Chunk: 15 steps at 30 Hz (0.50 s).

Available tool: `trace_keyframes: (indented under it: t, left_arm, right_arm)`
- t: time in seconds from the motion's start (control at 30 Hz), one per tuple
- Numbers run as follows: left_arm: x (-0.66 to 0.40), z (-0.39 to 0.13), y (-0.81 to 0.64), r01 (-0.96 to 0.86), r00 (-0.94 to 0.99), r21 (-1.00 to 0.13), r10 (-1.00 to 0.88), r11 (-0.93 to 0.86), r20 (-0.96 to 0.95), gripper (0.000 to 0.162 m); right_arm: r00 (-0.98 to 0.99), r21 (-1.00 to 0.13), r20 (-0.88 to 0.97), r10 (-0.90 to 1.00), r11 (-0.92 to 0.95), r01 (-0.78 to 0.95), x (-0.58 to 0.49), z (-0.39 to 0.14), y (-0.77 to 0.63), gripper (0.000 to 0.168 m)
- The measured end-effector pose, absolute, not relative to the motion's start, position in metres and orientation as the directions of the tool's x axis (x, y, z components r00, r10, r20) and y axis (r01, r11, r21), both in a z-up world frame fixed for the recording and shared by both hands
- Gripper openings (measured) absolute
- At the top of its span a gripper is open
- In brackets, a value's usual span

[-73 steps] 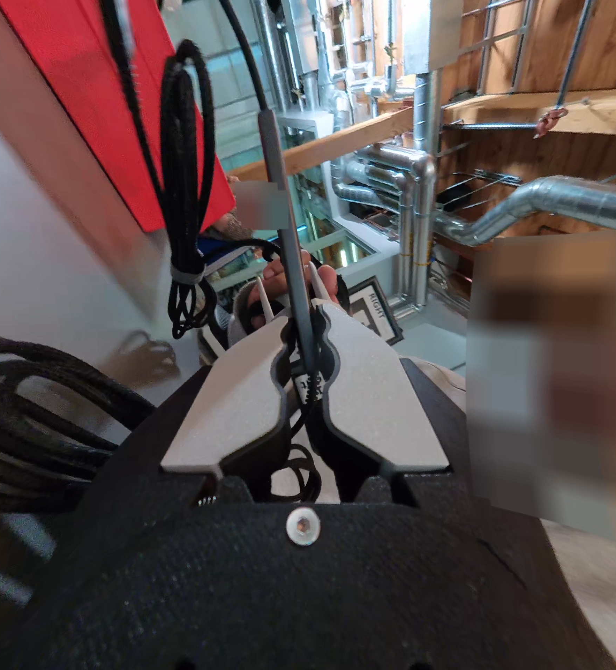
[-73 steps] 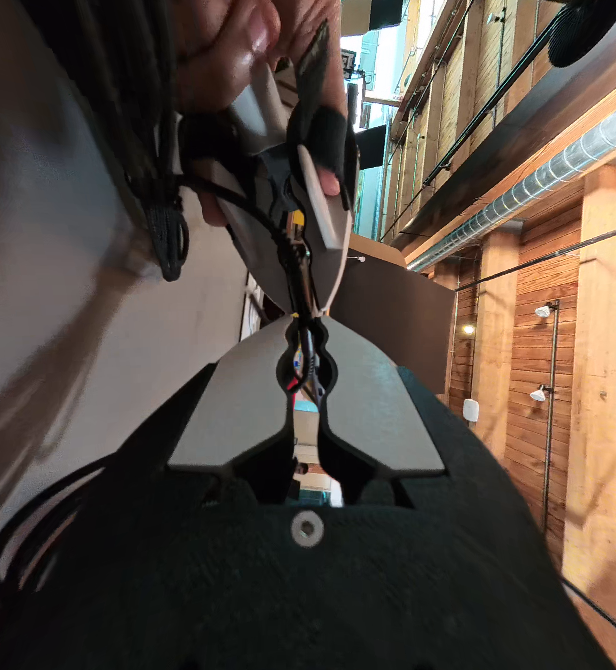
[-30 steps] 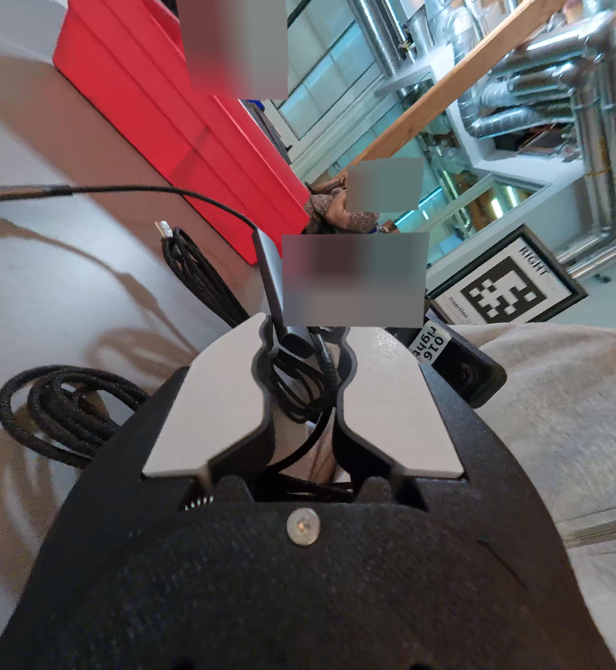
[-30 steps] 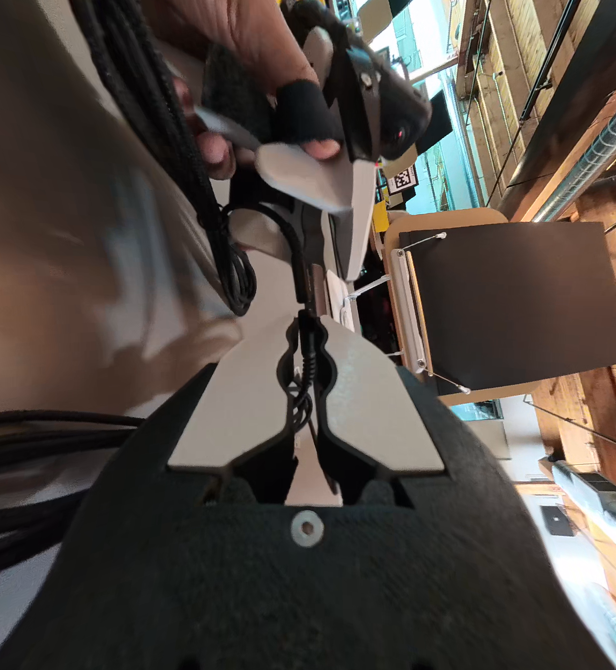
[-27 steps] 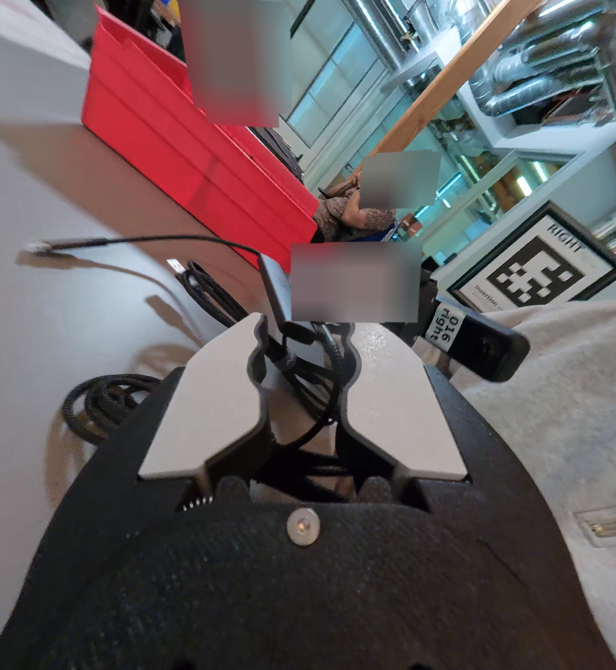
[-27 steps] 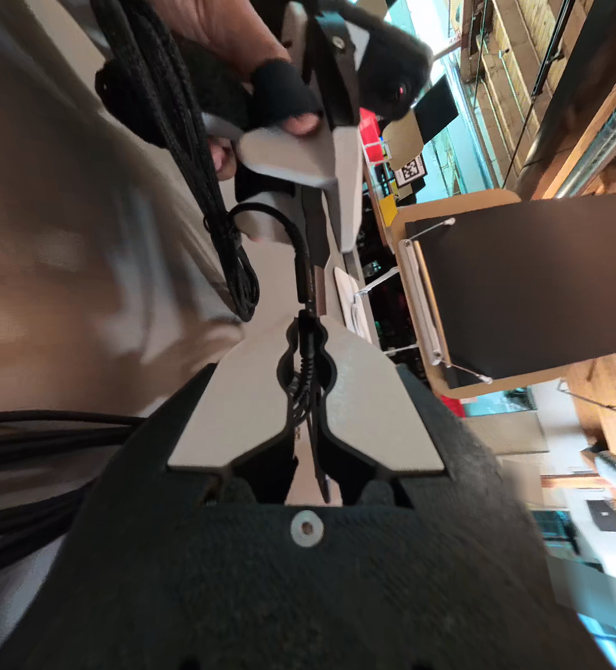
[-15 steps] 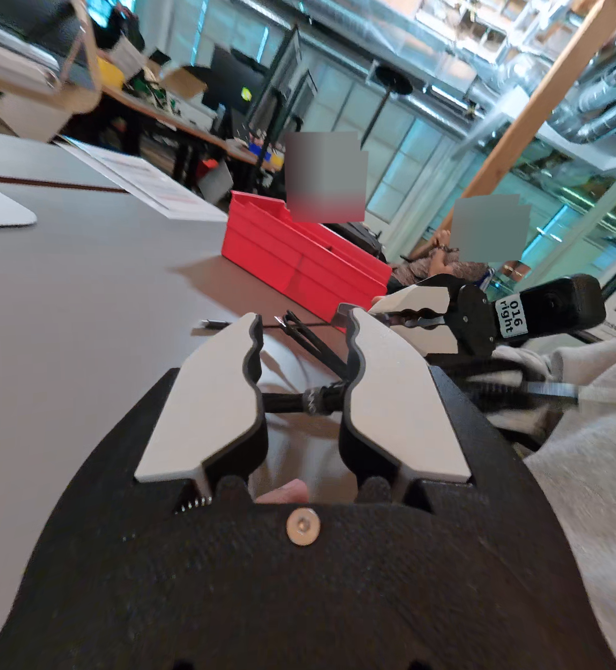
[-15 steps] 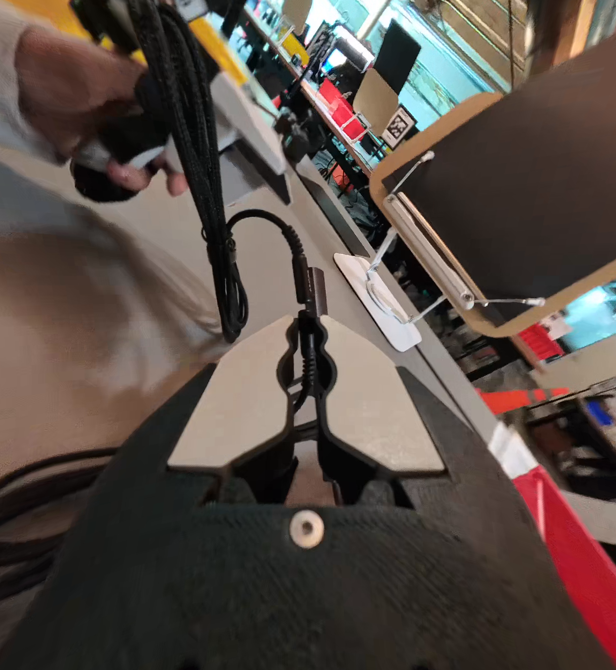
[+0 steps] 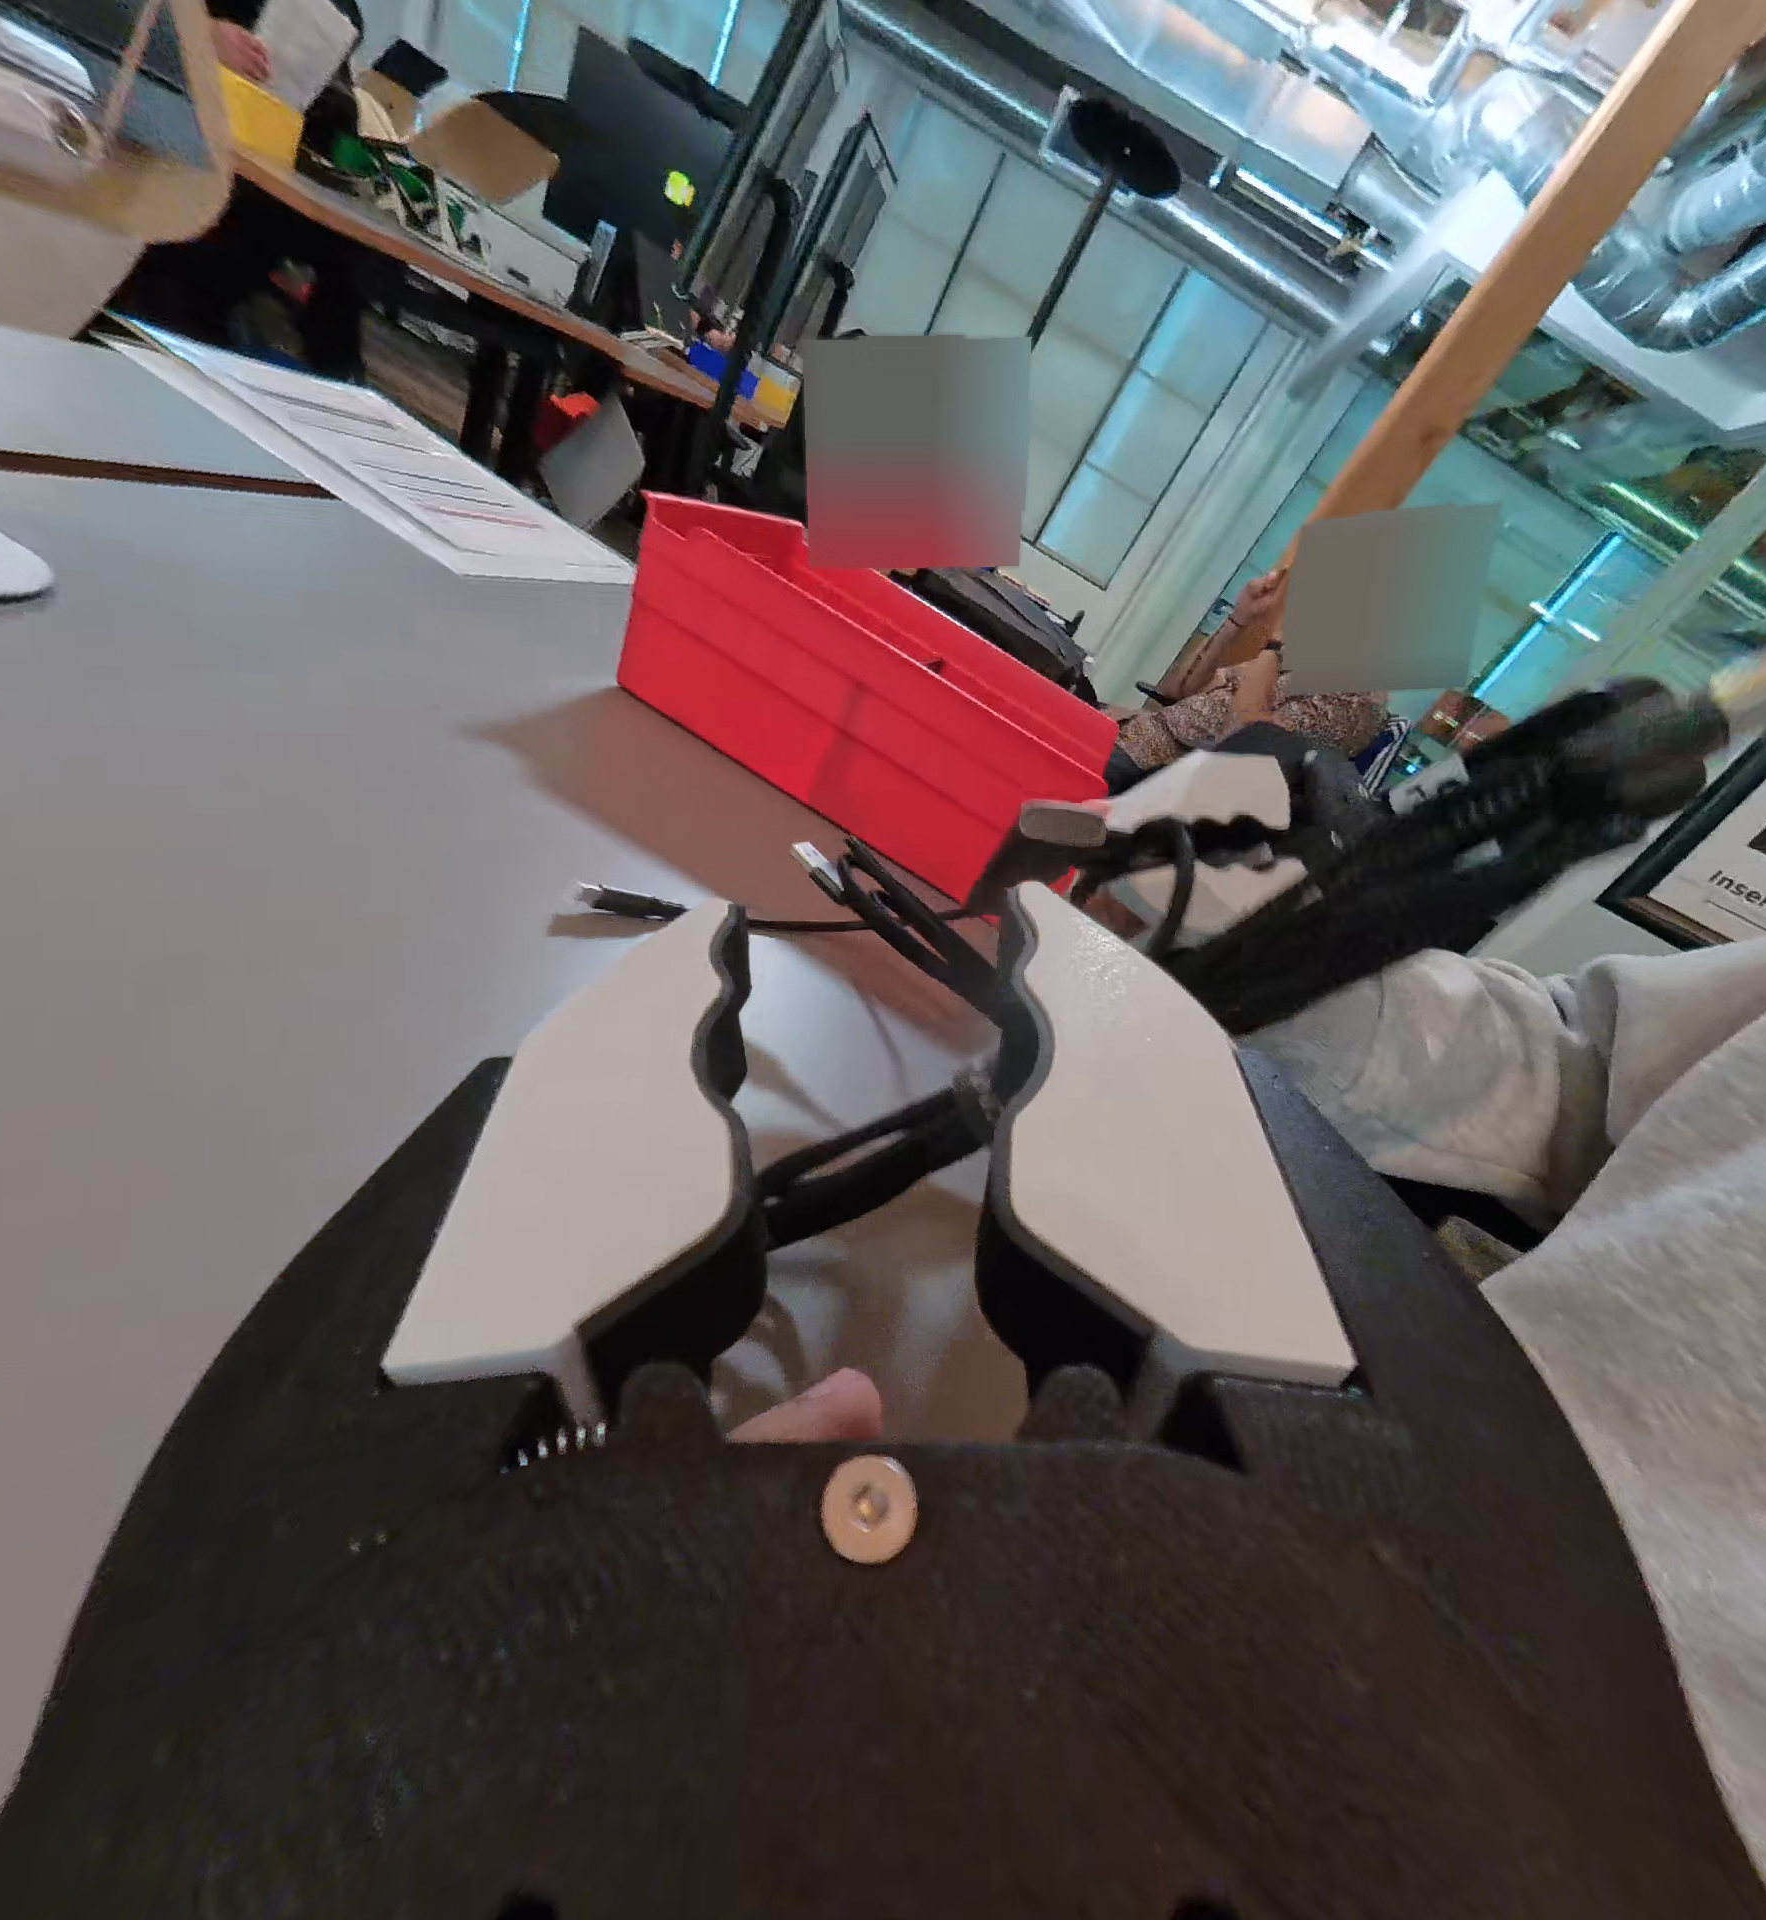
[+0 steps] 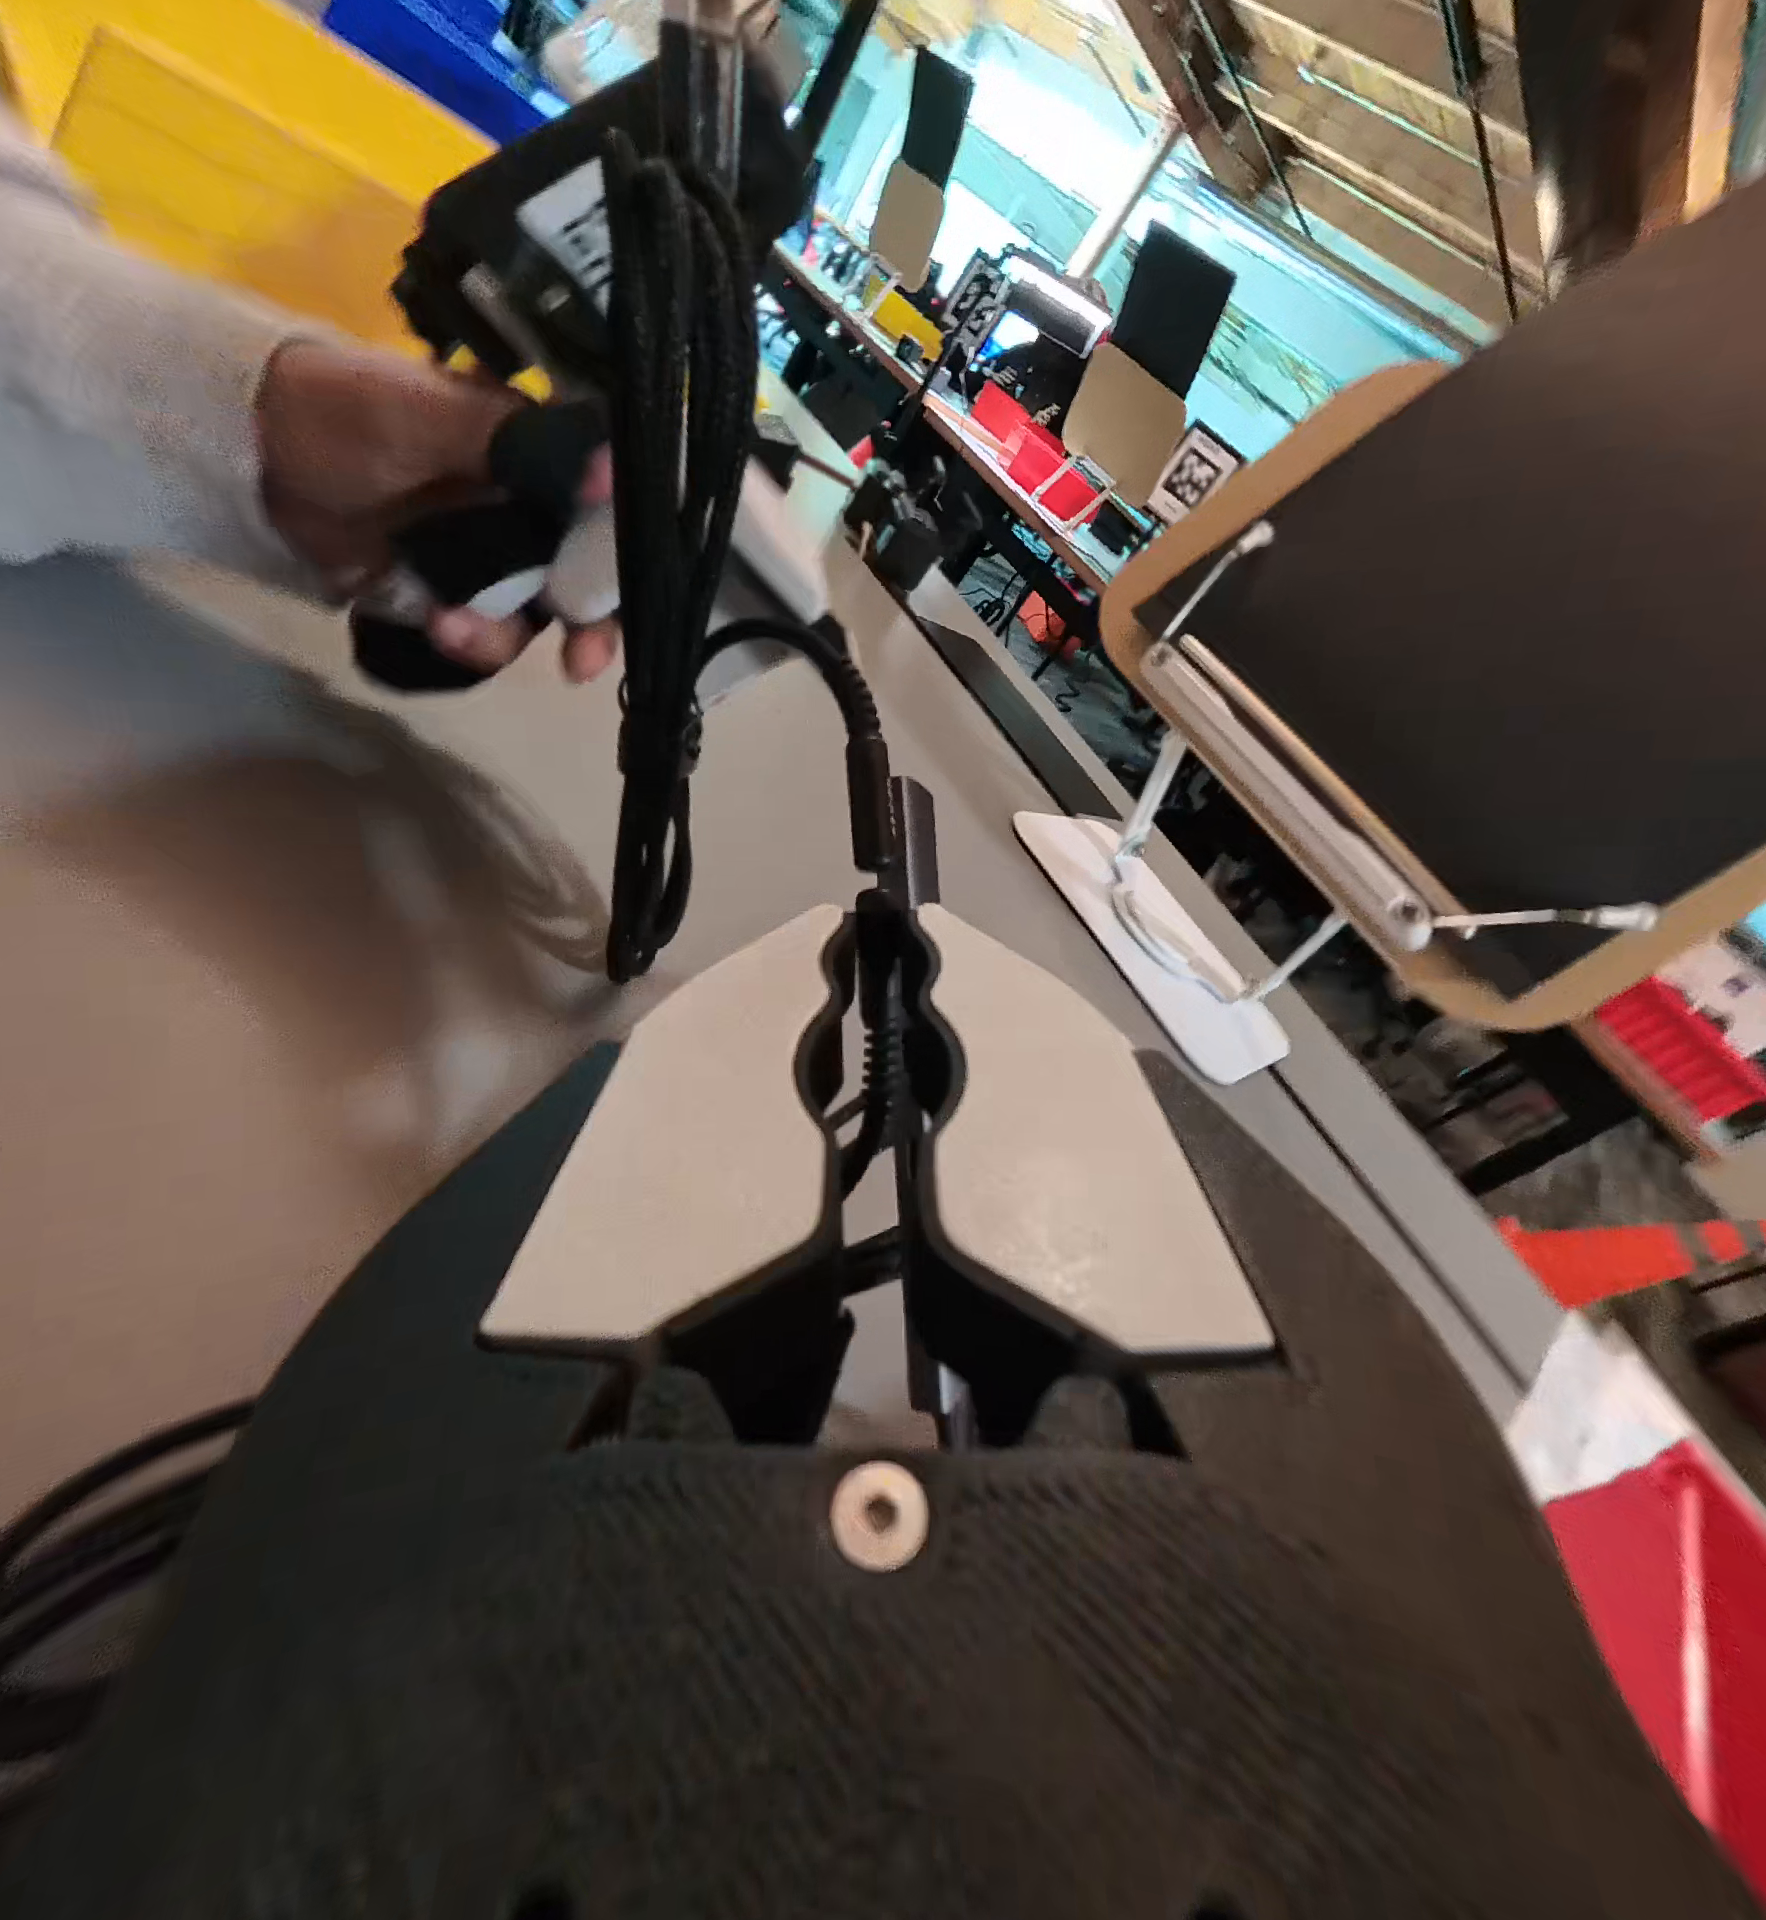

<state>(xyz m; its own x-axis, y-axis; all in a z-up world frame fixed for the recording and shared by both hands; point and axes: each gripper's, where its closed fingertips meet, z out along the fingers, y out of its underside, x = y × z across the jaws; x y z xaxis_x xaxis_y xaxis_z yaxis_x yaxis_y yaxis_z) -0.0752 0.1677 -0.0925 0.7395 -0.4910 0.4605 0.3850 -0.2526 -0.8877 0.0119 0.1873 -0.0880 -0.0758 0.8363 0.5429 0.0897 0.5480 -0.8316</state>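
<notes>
My left gripper (image 9: 871,914) is open and empty, low over the grey table (image 9: 235,831). Thin black cables (image 9: 889,1132) lie on the table between its fingers, with loose plugs (image 9: 617,900) beyond them. My right gripper (image 10: 884,916) is shut on a black cable with a dark grey adapter (image 10: 900,831) that sticks out past its tips. It also shows in the left wrist view (image 9: 1196,795), to the right, with the adapter (image 9: 1061,826). A bundle of braided black cable (image 10: 666,623) hangs beside it. A hand (image 10: 391,488) holds the left gripper's handle.
A red bin (image 9: 858,707) stands on the table behind the cables, and also shows at the right wrist view's lower right (image 10: 1710,1662). A black board on a white wire stand (image 10: 1154,935) stands at the table's edge. A paper sheet (image 9: 391,468) lies farther back. Yellow bins (image 10: 235,187) are behind the hand. The tips of one gripper are about 10 cm away from the tips of the other.
My left gripper has opened and let go of the cable and adapter it held. Both grippers have swung round to level over the table. My right gripper has stayed shut on the adapter cable.
</notes>
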Motion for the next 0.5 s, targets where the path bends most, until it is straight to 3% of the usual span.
trace_keyframes:
  t: [0.13,0.23,0.33,0.4,0.5]
  left_arm:
    - [-0.103,-0.078,0.162,0.4,0.741,-0.874,-0.463,-0.276,0.486,0.049]
    - [-0.092,-0.079,0.155,0.393,0.67,-0.82,-0.481,-0.417,0.566,0.049]
    - [-0.055,-0.084,0.149,0.368,0.548,-0.759,-0.535,-0.537,0.643,0.032]
    - [-0.031,-0.097,0.146,0.335,0.465,-0.687,-0.521,-0.645,0.716,0.033]
    - [-0.016,-0.122,0.149,0.309,0.457,-0.631,-0.471,-0.712,0.755,0.04]
  right_arm:
    - [-0.119,-0.652,0.744,0.657,0.754,0.084,0.009,-0.1,0.165,0.008]
    - [-0.148,-0.467,0.869,0.473,0.881,0.075,0.006,-0.112,0.146,0.008]
    - [-0.169,-0.304,0.934,0.313,0.949,0.078,0.002,-0.124,0.132,0.008]
    - [-0.155,-0.239,0.956,0.25,0.967,0.084,0.001,-0.124,0.129,0.008]
    - [-0.109,-0.232,0.964,0.241,0.969,0.088,0.002,-0.116,0.133,0.008]
